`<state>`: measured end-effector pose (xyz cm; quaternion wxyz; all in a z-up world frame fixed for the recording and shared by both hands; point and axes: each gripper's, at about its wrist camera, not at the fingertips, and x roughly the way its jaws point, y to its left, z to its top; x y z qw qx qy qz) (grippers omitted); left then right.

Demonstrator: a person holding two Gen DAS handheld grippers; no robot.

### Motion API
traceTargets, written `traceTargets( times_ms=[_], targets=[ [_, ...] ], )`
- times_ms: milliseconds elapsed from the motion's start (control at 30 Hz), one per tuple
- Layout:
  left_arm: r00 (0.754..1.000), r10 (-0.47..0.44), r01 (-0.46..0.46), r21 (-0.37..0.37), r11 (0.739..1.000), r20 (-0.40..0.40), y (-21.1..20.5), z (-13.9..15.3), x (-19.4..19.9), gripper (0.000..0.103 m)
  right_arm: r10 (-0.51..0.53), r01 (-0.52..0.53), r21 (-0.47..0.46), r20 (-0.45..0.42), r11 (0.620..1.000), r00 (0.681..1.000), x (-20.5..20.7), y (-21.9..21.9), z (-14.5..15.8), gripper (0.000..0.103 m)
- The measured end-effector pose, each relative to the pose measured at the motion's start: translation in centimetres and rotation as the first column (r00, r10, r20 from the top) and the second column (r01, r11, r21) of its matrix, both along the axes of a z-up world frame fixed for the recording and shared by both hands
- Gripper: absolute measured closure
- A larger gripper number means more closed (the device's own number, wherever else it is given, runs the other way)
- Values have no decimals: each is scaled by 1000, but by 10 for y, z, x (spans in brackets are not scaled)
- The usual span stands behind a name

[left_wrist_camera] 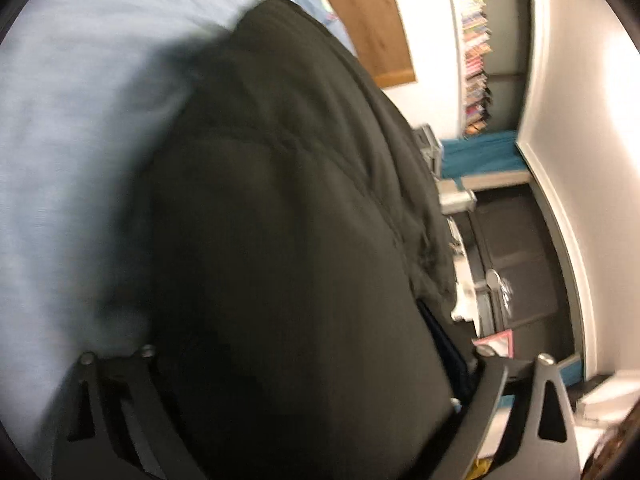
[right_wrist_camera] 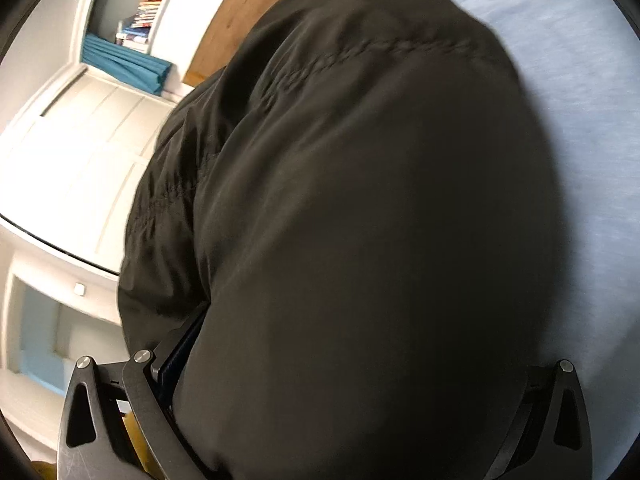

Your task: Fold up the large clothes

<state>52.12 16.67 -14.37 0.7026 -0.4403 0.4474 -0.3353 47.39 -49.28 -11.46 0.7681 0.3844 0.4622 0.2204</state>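
Filling most of both wrist views, the jacket (left_wrist_camera: 280, 240) is a dark olive, padded thing with stitched seams, and it lies on the blue sheet (left_wrist_camera: 60, 140) of a bed. From the left wrist I see it bulging up between the fingers of my left gripper (left_wrist_camera: 312, 412), whose jaws stand wide apart; the fabric runs through the gap, but blur keeps me from telling whether either pad presses on it. From the right wrist, the same cloth drapes over and between the fingers of my right gripper (right_wrist_camera: 352, 400). Its left finger (right_wrist_camera: 168, 392) sits just against the fabric's edge, its right finger (right_wrist_camera: 560, 408) shows beyond the far side of the bulge, and I cannot tell whether the pads actually pinch the cloth. Beyond the jacket, a wooden headboard (right_wrist_camera: 256, 4) stands at the top of the bed. Further out I see a shelf of books (left_wrist_camera: 476, 48) and a teal cloth (right_wrist_camera: 124, 66) below it. White panelled doors (right_wrist_camera: 72, 152) fill the left of the right-wrist view.
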Motion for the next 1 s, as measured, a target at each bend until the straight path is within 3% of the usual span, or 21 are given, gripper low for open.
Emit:
traceTargets(
  times_ms=[167, 367, 433, 467, 500, 600, 667, 767, 1000],
  targets=[
    [999, -35, 37, 72, 997, -40, -22, -10, 18, 2, 37, -37, 35, 9, 999, 999, 11, 10, -7, 0],
    [999, -32, 27, 302, 953, 12, -64, 11, 19, 6, 26, -27, -42, -36, 999, 999, 21, 26, -9, 0],
    [999, -36, 26, 317, 948, 24, -75, 20, 18, 17, 27, -30, -58, -54, 998, 998, 23, 29, -5, 1],
    [999, -35, 23, 315, 949, 32, -78, 25, 17, 31, 25, -28, -63, -53, 998, 998, 23, 32, -1, 12],
    [999, -36, 21, 313, 950, 40, -80, 30, 17, 43, 29, -31, -57, -39, 998, 999, 22, 35, 6, 29],
    [995, -46, 16, 320, 947, 85, -92, 53, 19, 66, 39, -37, -90, 20, 995, 999, 22, 44, 31, 62],
    [990, -61, 14, 338, 941, 126, -99, 74, 20, 73, 52, -42, -141, 68, 989, 996, 24, 54, 53, 70],
    [968, -92, -3, 380, 925, 232, -111, 123, 17, 77, 75, -43, -184, 170, 982, 983, 28, 70, 95, 75],
    [922, -97, -50, 365, 930, 374, -110, 212, -26, 77, 133, -37, -244, 386, 969, 913, -1, 100, 206, 77]
  ],
)
